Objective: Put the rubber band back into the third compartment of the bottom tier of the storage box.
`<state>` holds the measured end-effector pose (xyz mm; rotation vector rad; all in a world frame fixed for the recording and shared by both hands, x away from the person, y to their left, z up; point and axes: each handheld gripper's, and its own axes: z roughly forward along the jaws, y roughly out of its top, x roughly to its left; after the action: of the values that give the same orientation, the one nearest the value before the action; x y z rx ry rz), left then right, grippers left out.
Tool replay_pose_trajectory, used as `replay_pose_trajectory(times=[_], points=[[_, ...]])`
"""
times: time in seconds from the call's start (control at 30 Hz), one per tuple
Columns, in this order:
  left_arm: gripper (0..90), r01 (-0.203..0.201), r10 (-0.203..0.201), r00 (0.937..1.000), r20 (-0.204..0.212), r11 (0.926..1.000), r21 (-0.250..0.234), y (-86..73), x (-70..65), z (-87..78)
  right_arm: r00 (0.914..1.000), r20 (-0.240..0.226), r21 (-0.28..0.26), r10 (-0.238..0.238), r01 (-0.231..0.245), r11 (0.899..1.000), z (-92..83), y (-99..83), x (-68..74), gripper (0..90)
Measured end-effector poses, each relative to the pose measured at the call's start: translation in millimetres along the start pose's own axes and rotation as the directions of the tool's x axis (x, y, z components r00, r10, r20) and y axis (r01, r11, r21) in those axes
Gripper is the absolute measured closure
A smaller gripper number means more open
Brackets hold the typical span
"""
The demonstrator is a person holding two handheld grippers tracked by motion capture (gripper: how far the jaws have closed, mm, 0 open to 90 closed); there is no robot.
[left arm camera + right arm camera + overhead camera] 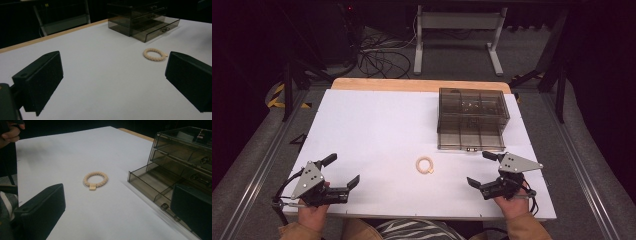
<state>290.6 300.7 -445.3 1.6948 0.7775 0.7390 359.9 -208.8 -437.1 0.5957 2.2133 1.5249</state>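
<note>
Starting with the largest thing, the white bench point(377, 130) carries everything, its far wooden edge showing beyond the sheet. On its far right part stands a smoky see-through drawer organiser point(472, 107), and its bottom drawer point(470, 141) is pulled out toward the person, with dividers inside and no visible contents.

Nearer the person, the left tongs point(343, 171) and the right tongs point(483, 167) hover low over the near corners of the bench, well apart from each other. Both pairs of jaws stand wide apart with nothing between them, as each gripper view confirms.

Smallest of all, the braided bracelet point(425, 165) lies flat on the bench between the two tongs, just in front of the drawer and apart from it. It is a pale cream ring of twisted cord with a small square tag point(92, 186) on its near side.

By the look of things, the work has not properly begun: the drawer is ready, the bracelet untouched. The likely next move is for the right tongs, which are nearer, to come down over one side of the ring, pinch the cord, and lift it across into a drawer compartment. A thin, soft ring lying flat calls for a low, careful pinch.
</note>
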Motion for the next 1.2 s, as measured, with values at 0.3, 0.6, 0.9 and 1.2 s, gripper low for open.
replay_pose_trajectory(times=[0.3, 0.6, 0.9, 1.2], points=[[2.2, 0.002, -0.002, 1.0, 0.001, 1.0, 0.004, -0.1, 0.3, 0.2, 0.9999, -0.01, 0.02, 0.003, -0.003, 1.0, 9.0, 9.3, -1.9, 0.6], [2.3, 0.002, -0.002, 1.0, 0.002, 1.0, 0.006, -0.2, 0.0, 0.5, 0.9996, -0.027, 0.036, 0.009, -0.008, 0.999, 22.2, 19.5, -3.6, 0.7], [2.3, 0.001, -0.001, 1.0, 0.004, 1.0, 0.008, -0.4, 0.0, 0.6, 0.9994, -0.035, 0.05, -0.006, 0.008, 0.999, 34.5, 29.8, -3.9, 0.8], [2.3, 0.001, -0.001, 1.0, 0.004, 1.0, 0.008, -0.5, 0.3, 0.8, 0.9987, -0.05, 0.063, -0.011, 0.014, 0.998, 48.5, 38.9, -4.2, 0.8]])
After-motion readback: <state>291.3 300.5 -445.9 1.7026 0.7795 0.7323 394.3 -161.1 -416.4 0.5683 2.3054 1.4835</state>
